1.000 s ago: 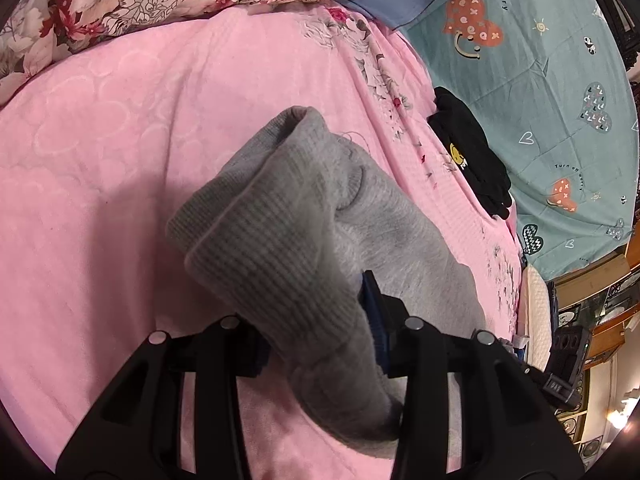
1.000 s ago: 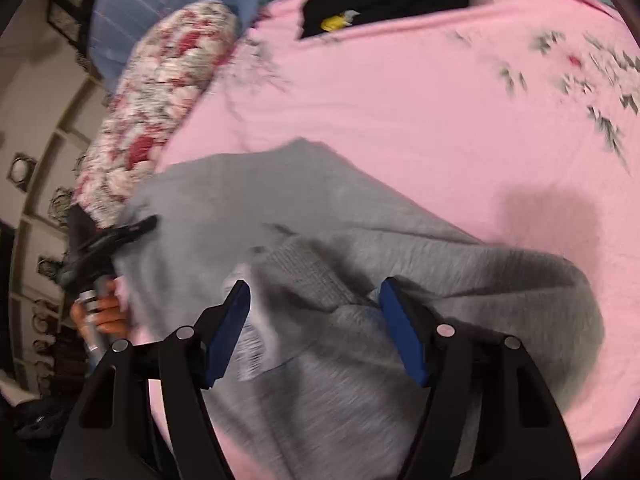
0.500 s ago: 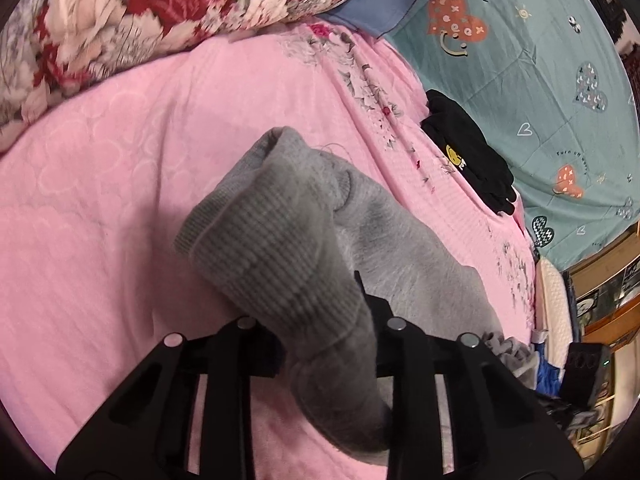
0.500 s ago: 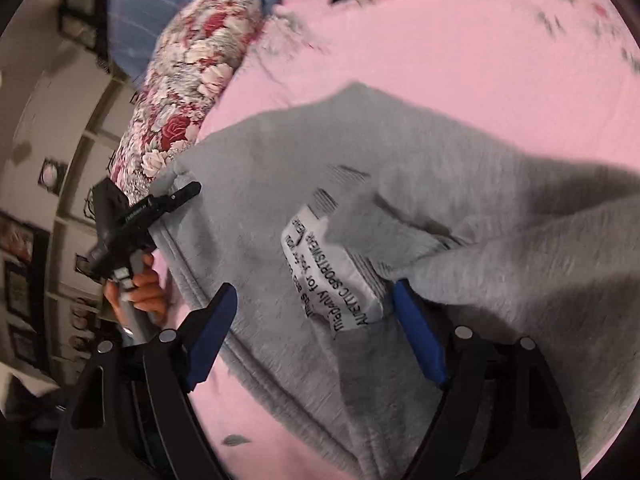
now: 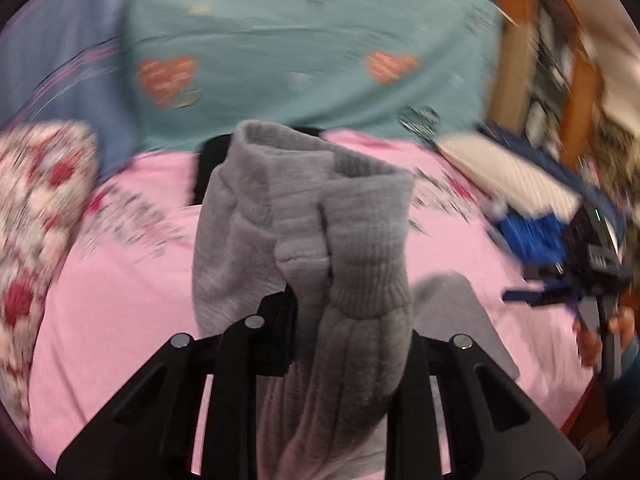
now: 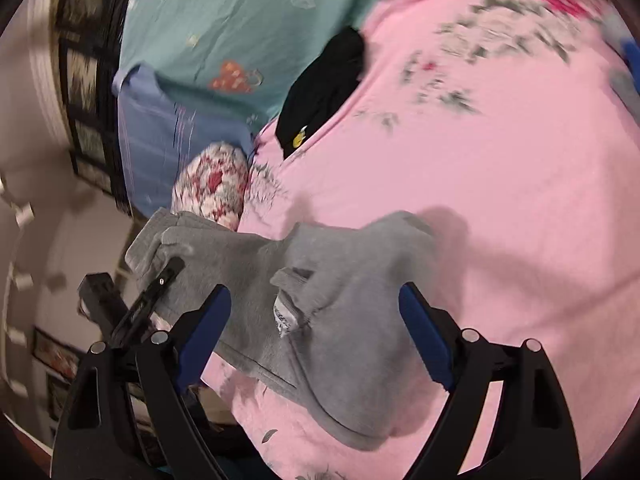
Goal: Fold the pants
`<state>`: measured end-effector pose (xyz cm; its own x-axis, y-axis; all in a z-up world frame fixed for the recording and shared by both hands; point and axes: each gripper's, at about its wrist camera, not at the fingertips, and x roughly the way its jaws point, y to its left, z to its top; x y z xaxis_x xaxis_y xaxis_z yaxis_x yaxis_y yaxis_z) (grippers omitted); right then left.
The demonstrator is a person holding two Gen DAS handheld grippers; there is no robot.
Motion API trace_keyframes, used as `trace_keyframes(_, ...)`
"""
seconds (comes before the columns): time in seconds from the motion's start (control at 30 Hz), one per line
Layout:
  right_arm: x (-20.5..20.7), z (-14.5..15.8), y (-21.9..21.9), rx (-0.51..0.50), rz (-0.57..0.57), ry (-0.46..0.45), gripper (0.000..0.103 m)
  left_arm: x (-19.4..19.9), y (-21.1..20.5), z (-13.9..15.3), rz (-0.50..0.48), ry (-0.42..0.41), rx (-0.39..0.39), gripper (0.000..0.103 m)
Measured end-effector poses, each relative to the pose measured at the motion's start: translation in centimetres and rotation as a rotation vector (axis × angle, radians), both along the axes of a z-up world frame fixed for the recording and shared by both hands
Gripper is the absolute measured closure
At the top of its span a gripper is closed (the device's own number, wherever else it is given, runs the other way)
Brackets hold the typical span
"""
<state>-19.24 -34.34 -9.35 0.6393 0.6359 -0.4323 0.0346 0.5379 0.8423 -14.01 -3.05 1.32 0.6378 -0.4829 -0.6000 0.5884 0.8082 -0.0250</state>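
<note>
Grey knit pants (image 5: 320, 240) hang from my left gripper (image 5: 344, 320), which is shut on their ribbed cuff end and holds it lifted above the pink bed. In the right wrist view the pants (image 6: 320, 280) stretch from the left gripper (image 6: 160, 280) at the far left down to the pink sheet, with a white label (image 6: 284, 316) showing. My right gripper (image 6: 316, 328) is open, its blue pads on either side of the fabric near the label, not closed on it.
A pink bedsheet (image 6: 500, 160) covers the bed. A black garment (image 6: 320, 88) lies at its far edge by a teal heart-print sheet (image 5: 280, 60). A floral pillow (image 5: 36, 200) is at the left. Wooden shelves (image 5: 560, 60) stand at the right.
My left gripper has lifted the cuff end off the bed and swung round toward the teal sheet. My right gripper has pulled back, staying open around the label area.
</note>
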Motion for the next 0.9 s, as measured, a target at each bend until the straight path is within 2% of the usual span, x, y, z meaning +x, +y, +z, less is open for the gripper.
trace_keyframes(0.13, -1.7, -2.7, -1.9, 0.083, -0.051, 0.022, 0.017, -3.5, -9.1, -5.0, -0.220, 0.016, 0.271, 0.081)
trace_keyframes(0.2, -2.5, -3.3, -2.8, 0.111, -0.063, 0.021, 0.017, -4.1, -11.0, -7.4, -0.263, 0.041, 0.347, 0.076)
trace_keyframes(0.23, -2.9, -3.4, -3.1, 0.118, -0.068, 0.017, 0.017, -4.2, -11.3, -8.0, -0.285, 0.060, 0.338, 0.066)
trace_keyframes(0.27, -3.4, -3.5, -3.4, 0.125, -0.071, 0.008, 0.017, -4.0, -11.2, -8.1, -0.298, 0.091, 0.313, 0.062)
trace_keyframes(0.37, -4.2, -3.3, -3.7, 0.125, -0.065, -0.014, 0.017, -2.9, -10.5, -7.1, -0.292, 0.178, 0.274, 0.055)
trace_keyframes(0.4, -4.3, -3.1, -3.7, 0.120, -0.064, -0.018, 0.017, -2.5, -10.1, -6.7, -0.300, 0.207, 0.243, 0.047)
trace_keyframes(0.43, -4.3, -2.8, -3.7, 0.114, -0.064, -0.026, 0.017, -2.6, -9.7, -6.1, -0.335, 0.264, 0.172, 0.021)
trace_keyframes(0.47, -4.4, -2.5, -3.7, 0.112, -0.064, -0.037, 0.017, -3.1, -9.9, -5.6, -0.360, 0.298, 0.127, 0.013)
trace_keyframes(0.57, -4.1, -1.1, -3.2, 0.094, -0.054, -0.071, 0.017, -5.5, -9.9, -3.9, -0.426, 0.243, 0.109, 0.007)
trace_keyframes(0.67, -3.8, 0.8, -2.1, 0.080, -0.022, -0.115, 0.017, -7.2, -9.0, -2.0, -0.485, 0.237, 0.024, 0.007)
trace_keyframes(0.77, -3.3, 3.8, 0.0, 0.052, 0.030, -0.193, 0.017, -7.0, -5.3, 0.3, -0.429, 0.165, -0.095, 0.007)
trace_keyframes(0.83, -2.6, 5.7, 1.8, 0.047, 0.085, -0.247, 0.017, -6.1, -1.2, 1.5, -0.337, 0.139, -0.178, 0.007)
trace_keyframes(0.9, -1.3, 7.0, 4.1, 0.055, 0.148, -0.274, 0.017, -4.7, 2.1, 2.0, -0.225, 0.127, -0.225, 0.007)
